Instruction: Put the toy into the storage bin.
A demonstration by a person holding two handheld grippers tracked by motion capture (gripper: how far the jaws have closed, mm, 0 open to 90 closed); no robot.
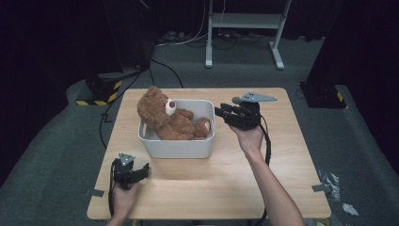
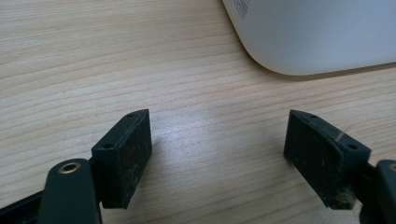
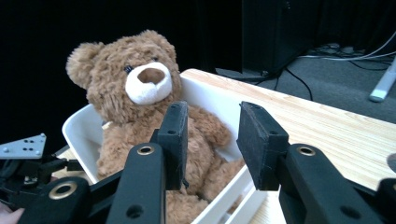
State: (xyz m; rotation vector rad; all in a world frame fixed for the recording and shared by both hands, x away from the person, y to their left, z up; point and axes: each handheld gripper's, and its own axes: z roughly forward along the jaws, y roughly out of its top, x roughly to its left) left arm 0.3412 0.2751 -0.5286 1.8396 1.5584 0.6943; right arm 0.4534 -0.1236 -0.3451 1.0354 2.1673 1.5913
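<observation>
Grey carpet floor [image 1: 56, 141], black curtained walls [image 1: 47, 37], white metal stand [image 1: 244, 28], trailing cables [image 1: 188, 40] behind

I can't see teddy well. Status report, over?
Left gripper open, empty, on table. Right gripper open beside tub. Teddy sits inside. Nothing blocking.

Readable text: none in any view.
Bin [image 2: 317, 32] label: small grey print on the white wall near its top edge, left gripper view; too small and blurred to read.
Floor marking [image 1: 101, 96]: yellow-and-black hazard stripes on a black base left of the table, high view; a warning pattern, no words.
Brands, numbers: none legible.
</observation>
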